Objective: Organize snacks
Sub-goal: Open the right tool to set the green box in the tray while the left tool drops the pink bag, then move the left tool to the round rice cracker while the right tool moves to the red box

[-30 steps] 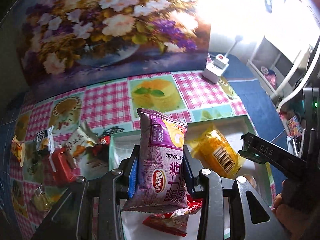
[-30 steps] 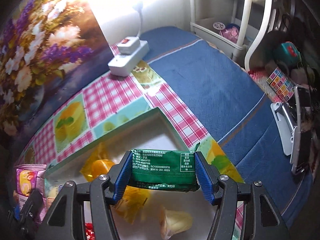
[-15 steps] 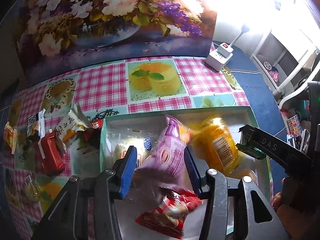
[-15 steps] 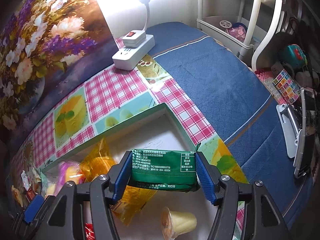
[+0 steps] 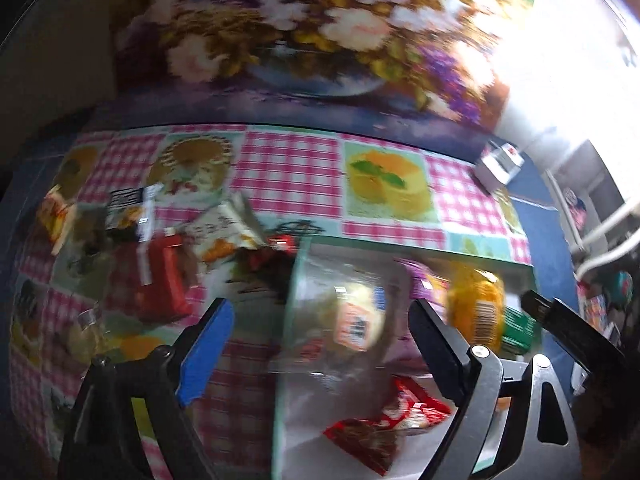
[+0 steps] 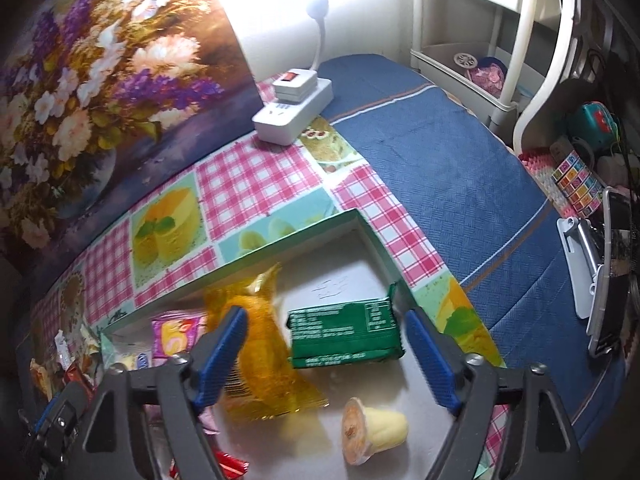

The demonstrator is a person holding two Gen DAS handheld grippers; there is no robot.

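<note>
Both grippers have let go since the earlier frames. With its jaws wide, the right gripper (image 6: 326,354) is empty; the green packet (image 6: 346,334) lies in the box (image 6: 280,242) beside the orange bag (image 6: 260,344). Wide and empty too, the left gripper (image 5: 320,344) hangs over the purple packet (image 5: 420,284) in the box.

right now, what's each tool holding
left tool: open, holding nothing
right tool: open, green packet lies free in the box

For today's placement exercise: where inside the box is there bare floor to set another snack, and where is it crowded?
Bare floor lies in the box's far right corner, behind the green packet, and in front of it beside the jelly cup. It is crowded leftward, around the orange bag and purple packet.
</note>
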